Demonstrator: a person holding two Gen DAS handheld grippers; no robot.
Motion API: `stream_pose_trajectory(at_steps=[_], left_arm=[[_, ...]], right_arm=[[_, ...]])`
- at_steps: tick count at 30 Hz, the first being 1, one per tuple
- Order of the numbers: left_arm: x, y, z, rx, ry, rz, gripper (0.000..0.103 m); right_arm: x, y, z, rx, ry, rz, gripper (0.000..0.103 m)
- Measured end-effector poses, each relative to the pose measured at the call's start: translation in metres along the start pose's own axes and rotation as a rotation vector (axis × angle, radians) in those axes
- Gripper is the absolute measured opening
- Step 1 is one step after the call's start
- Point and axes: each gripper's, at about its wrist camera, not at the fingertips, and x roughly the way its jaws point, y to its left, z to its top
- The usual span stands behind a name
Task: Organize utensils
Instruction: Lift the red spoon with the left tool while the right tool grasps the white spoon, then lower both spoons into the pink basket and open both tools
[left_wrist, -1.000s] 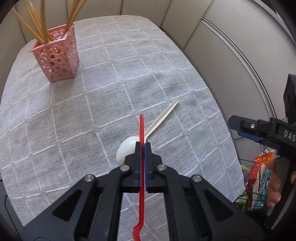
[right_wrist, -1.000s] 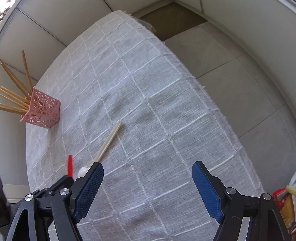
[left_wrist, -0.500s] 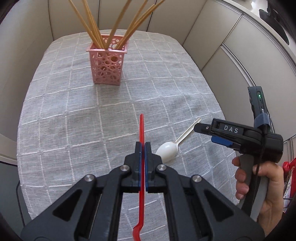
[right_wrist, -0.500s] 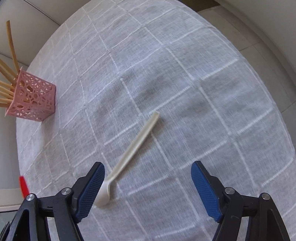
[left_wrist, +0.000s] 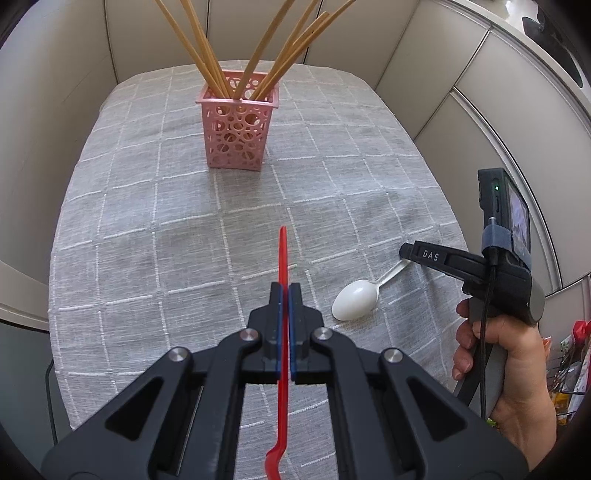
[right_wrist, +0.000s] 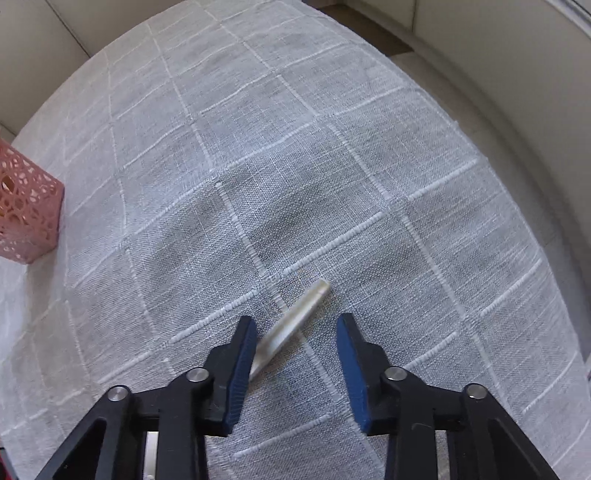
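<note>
So the table (left_wrist: 122, 229) is rounded and covered in a grey woven cloth with a white stitched grid. Only 2 things sit right on it: a pink perforated plastic square holder (left_wrist: 236, 125) at the far end, standing upright with wooden sticks in it, and a white plastic spoon (left_wrist: 356, 293) lying flat near the right edge, bowl toward the near side, handle pointing far-right.
</note>
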Motion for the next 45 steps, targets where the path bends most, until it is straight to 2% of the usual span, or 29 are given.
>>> stream_pose_trajectory(at_steps=[1, 3, 5, 12, 16, 24, 32, 35, 40, 45], left_arm=[[0.001, -0.001, 0.0, 0.002, 0.001, 0.002, 0.003], [0.001, -0.002, 0.0, 0.004, 0.002, 0.007, 0.003], [0.002, -0.002, 0.0, 0.003, 0.002, 0.013, 0.003], [-0.002, 0.003, 0.001, -0.01, -0.014, 0.027, 0.003], [-0.012, 0.01, 0.003, -0.032, -0.051, 0.026, 0.003], [-0.044, 0.018, 0.008, -0.078, -0.178, 0.034, 0.003], [-0.101, 0.027, 0.018, -0.1, -0.393, 0.094, 0.003], [-0.123, 0.035, 0.026, -0.131, -0.458, 0.093, 0.003], [-0.143, 0.039, 0.058, -0.143, -0.567, 0.088, 0.003], [-0.136, 0.037, 0.094, -0.095, -0.682, 0.101, 0.003]], right_arm=[[-0.001, 0.001, 0.0, -0.013, -0.004, -0.015, 0.027], [-0.002, 0.001, -0.001, -0.027, -0.008, -0.028, 0.013], [-0.003, -0.001, -0.001, -0.025, -0.001, -0.001, 0.008], [-0.009, -0.032, 0.001, 0.081, 0.058, 0.167, 0.004], [-0.028, -0.045, 0.001, 0.114, 0.036, 0.24, 0.004], [-0.095, -0.045, -0.003, 0.054, -0.134, 0.314, 0.004], [-0.18, -0.023, -0.017, -0.046, -0.434, 0.355, 0.005], [-0.199, -0.013, -0.023, -0.069, -0.512, 0.36, 0.005], [-0.197, 0.013, -0.017, -0.077, -0.529, 0.401, 0.005], [-0.191, 0.027, -0.013, -0.09, -0.524, 0.415, 0.005]])
